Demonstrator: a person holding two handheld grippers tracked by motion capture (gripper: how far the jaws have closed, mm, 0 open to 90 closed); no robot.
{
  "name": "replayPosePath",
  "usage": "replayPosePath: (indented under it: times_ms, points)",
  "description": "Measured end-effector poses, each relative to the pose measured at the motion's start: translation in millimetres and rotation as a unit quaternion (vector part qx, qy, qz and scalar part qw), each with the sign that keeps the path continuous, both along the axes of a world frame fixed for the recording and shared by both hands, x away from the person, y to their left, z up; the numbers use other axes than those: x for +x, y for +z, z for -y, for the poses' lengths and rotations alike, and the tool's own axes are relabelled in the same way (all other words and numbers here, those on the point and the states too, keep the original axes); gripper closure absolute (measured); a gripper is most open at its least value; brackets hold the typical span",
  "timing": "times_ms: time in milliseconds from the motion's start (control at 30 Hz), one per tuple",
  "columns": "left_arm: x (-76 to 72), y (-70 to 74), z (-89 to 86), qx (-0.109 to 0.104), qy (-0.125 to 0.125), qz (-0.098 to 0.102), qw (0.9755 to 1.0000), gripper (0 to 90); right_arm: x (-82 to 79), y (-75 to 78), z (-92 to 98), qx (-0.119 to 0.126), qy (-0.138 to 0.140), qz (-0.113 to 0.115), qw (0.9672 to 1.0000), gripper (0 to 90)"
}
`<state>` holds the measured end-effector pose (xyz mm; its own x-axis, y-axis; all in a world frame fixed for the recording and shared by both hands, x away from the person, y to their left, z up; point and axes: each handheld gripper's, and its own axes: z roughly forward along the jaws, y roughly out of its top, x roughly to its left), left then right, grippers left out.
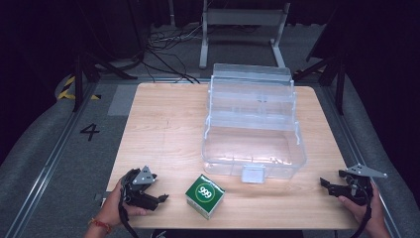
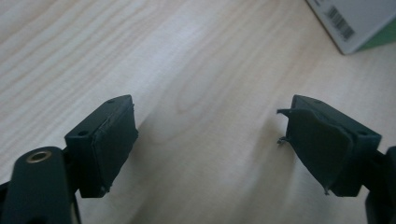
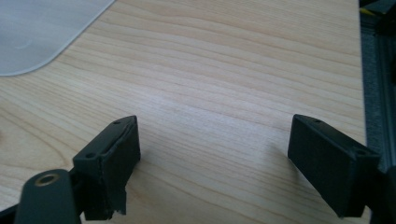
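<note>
Jaws of both the left gripper (image 1: 161,199) and the right gripper (image 1: 325,184) stand wide apart with nothing between them, low over the near edge of the counter (image 1: 163,124). Nothing looks started: the green box (image 1: 205,195) sits near-centre between them, just in front of the open clear case (image 1: 252,148). Likely next, the left gripper must straddle the box squarely before closing.

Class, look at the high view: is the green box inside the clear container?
No. The green box sits on the table in front of the clear container, outside it.
</note>
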<state>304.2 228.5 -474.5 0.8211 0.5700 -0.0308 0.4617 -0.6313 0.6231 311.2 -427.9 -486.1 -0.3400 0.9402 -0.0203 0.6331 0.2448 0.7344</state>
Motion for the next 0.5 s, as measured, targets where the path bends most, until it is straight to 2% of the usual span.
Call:
replayPosePath:
  times_ms: [33, 67, 100, 167, 200, 233, 300, 333, 433, 467, 500]
  points:
    - [0.0, 0.0, 0.0, 0.0, 0.0, 0.0, 1.0, 16.5, 0.0, 0.0, 0.0, 0.0, 0.0, 0.0, 1.0, 18.4]
    - [-8.2, 4.2, 5.5, 0.01, -0.022, -0.004, 0.9997, 16.1, -2.2, 1.7, 0.4, 0.002, -0.007, 0.004, 1.0, 17.9]
    - [-11.9, 6.0, 8.3, 0.009, -0.028, -0.001, 0.9996, 16.9, -3.5, 3.2, 1.1, 0.006, -0.01, 0.009, 0.9999, 17.2]
    - [-15.2, 7.7, 10.8, 0.004, -0.03, -0.003, 0.9995, 16.3, -4.9, 5.6, 2.3, 0.013, -0.01, 0.013, 0.9998, 17.5]
    - [-18.3, 8.7, 13.8, 0.0, -0.035, -0.002, 0.9994, 16.3, -6.9, 8.9, 3.4, 0.025, -0.008, 0.019, 0.9995, 17.5]
    - [-21.4, 10.6, 18.9, 0.016, -0.044, 0.004, 0.9989, 16.7, -8.6, 12.7, 4.1, 0.032, -0.006, 0.028, 0.9991, 17.8]
    - [-25.8, 12.2, 27.7, 0.014, -0.055, 0.004, 0.9984, 16.3, -13.3, 24.5, 2.9, 0.038, 0.003, 0.041, 0.9984, 19.5]
    - [-26.4, 13.4, 31.0, 0.019, -0.06, 0.006, 0.998, 16.8, -15.9, 31.8, 0.7, 0.032, 0.014, 0.047, 0.9983, 20.0]
    - [-26.5, 16.6, 40.0, 0.015, -0.06, 0.013, 0.998, 17.0, -22.4, 52.8, -9.5, 0.026, 0.04, 0.059, 0.9971, 24.2]
    - [-26.5, 16.6, 40.0, 0.015, -0.06, 0.013, 0.998, 18.0, -22.4, 52.8, -9.5, 0.026, 0.04, 0.059, 0.9971, 24.2]
    - [-26.7, 17.6, 42.9, 0.01, -0.065, 0.015, 0.9977, 18.0, -24.4, 58.7, -14.8, 0.019, 0.051, 0.062, 0.9966, 27.5]
